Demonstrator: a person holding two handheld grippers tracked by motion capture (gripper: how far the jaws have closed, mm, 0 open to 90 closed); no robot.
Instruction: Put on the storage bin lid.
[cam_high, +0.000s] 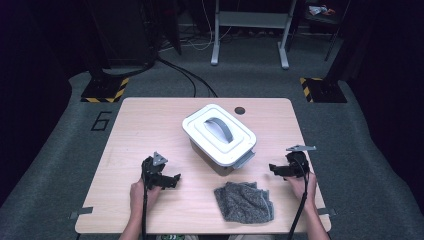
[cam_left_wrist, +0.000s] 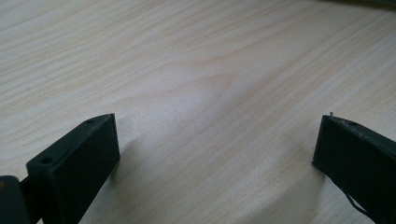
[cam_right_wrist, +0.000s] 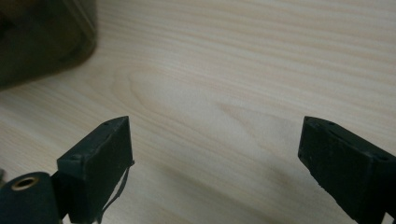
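Item 1, cloth (cam_high: 244, 201): a grey, crumpled rag, lying on the table (cam_high: 150, 130) close to its near edge, right of centre. Its long axis is running roughly parallel to that edge, with the bulkier end pointing toward the near right corner. Nothing is touching it.

Item 2, left gripper (cam_high: 175, 179): a hand is holding it near the near edge, left of centre, its jaws pointing right toward the cloth and staying well apart from it. In the left gripper view the jaws are standing wide, with bare wood between them and nothing held.

Item 3, right gripper (cam_high: 272, 168): a hand is holding it close to the right edge, a little farther in than the cloth, its jaws pointing left toward the box. In the right gripper view the jaws are gaping wide over bare wood, gripping nothing; a dark, blurred shape is sitting at the upper left of that view.

Item 4, box (cam_high: 220, 136): a white-lidded container with a grey handle (cam_high: 220, 129), sitting at the middle of the table, turned at an angle to the edges. Its long axis is running from the far left toward the near right, and the handle is lying along that same line. The near right corner is lying nearest the right gripper, apart from it.

Item 5, hole (cam_high: 240, 110): a dark round opening in the table, lying just beyond the box near the far edge.
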